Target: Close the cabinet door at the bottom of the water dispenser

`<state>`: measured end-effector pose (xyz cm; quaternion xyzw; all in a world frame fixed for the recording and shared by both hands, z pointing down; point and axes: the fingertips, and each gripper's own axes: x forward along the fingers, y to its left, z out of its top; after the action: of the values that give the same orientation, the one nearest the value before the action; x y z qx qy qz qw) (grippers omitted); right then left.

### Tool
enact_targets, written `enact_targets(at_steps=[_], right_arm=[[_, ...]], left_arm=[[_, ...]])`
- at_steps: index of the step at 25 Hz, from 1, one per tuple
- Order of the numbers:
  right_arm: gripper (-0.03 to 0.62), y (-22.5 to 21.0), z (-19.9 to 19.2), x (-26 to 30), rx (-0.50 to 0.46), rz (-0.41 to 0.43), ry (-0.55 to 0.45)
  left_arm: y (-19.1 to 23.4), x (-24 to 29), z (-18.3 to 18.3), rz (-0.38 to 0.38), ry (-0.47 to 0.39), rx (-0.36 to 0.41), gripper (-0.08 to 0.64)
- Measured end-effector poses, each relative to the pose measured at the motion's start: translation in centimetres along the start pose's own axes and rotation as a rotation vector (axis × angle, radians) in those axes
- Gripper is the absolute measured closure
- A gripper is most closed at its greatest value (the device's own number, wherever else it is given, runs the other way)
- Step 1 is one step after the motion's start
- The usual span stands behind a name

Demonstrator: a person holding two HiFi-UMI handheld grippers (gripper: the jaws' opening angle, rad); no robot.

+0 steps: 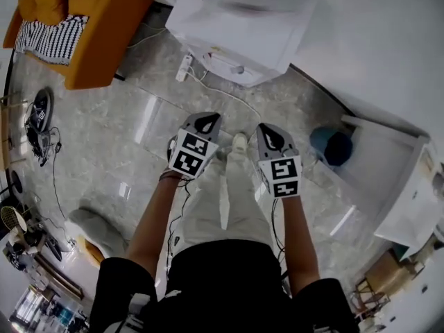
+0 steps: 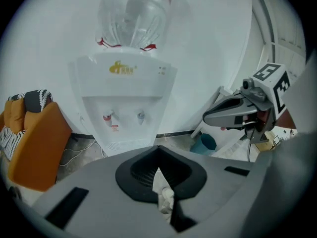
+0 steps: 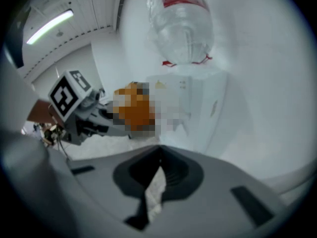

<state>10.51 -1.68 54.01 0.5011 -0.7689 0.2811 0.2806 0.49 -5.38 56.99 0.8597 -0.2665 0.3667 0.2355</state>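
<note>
Head view: left gripper (image 1: pixel 207 120) and right gripper (image 1: pixel 269 130) fingers together, water dispenser (image 1: pixel 239 30) well ahead.

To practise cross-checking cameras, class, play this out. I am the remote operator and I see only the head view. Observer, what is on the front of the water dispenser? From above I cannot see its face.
Observer: In the left gripper view, the water dispenser has a red tap on the left and a blue tap on the right.
Operator: Are the left jaws apart?
Observer: No. Its own view shows the left hand-held gripper shut, with nothing gripped.
Operator: And the right one?
Observer: In its own view the right hand-held gripper looks shut too, and empty.
</note>
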Motion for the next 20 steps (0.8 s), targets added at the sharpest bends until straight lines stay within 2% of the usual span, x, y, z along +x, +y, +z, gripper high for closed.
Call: enact_targets(at_steps=[8,12,20], right_arm=[[0.558,0.6,7.4,-5.4,-0.052,-0.014,-0.141],[0.558,1.0,11.3,-8.2,-0.075,-0.020,-0.195],[0.558,1.3,20.6,-14.6,-0.075,-0.015,-0.391]], left_arm=[[-1.8,-8.8,5.7,0.057,-0.122,0.080,0.548],[-2.0,-13.9,9.6,0.097,-0.225,0.064,0.548],[-2.1,-23.7,16.5,0.205,-0.436,0.047,0.549]])
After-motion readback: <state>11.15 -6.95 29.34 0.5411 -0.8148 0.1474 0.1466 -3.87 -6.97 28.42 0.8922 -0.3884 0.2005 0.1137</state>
